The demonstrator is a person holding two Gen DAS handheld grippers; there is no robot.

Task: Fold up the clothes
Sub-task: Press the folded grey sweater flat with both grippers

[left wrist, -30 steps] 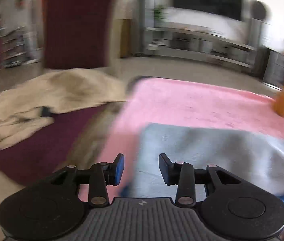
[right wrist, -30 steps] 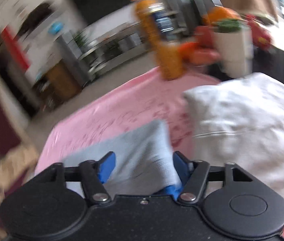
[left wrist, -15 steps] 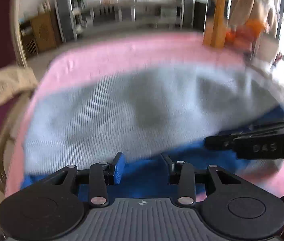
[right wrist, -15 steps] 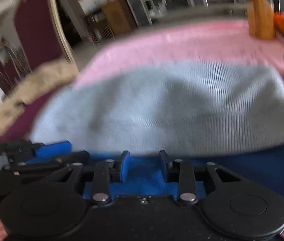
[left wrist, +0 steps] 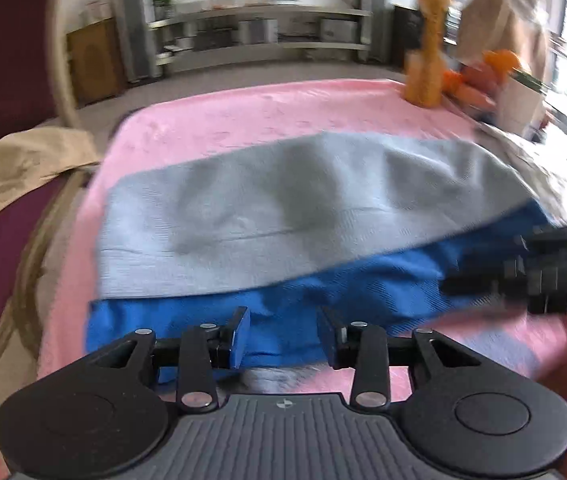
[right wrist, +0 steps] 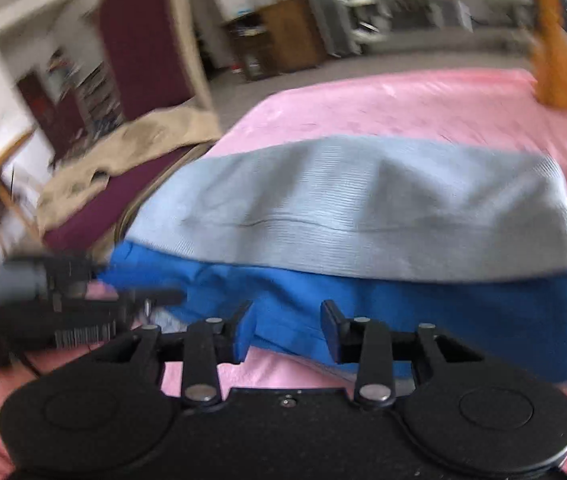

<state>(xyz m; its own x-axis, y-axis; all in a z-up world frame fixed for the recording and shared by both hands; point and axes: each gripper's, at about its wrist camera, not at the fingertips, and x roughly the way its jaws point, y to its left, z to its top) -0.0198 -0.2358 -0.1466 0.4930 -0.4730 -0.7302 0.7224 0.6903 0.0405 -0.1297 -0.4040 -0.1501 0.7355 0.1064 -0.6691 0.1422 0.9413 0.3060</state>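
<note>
My left gripper [left wrist: 283,330] hangs low over the near hem of the blue-and-grey garment [left wrist: 303,216], its jaws partway apart and opening, blue cloth showing between them; I cannot tell whether the pads press on it. My right gripper [right wrist: 285,326] sits at the same blue edge, jaws also opening at a middling gap, cloth beneath and between them. A second ago the right one had a raised grey fold between its fingers and the left looked across a chair; now both face the garment, which lies spread flat on the pink cover [left wrist: 243,116] of the desk, grey half farther away, blue half nearer me.

Each gripper appears in the other's view only as a dark, smeared shape at the edge. Beside the desk, a beige cloth [left wrist: 23,164] lies over a maroon chair seat. At the far right corner stand an orange bottle [left wrist: 429,68] and some orange and red items, too blurred to name. A pale bundle beyond the garment's right end is cut off by the frame.
</note>
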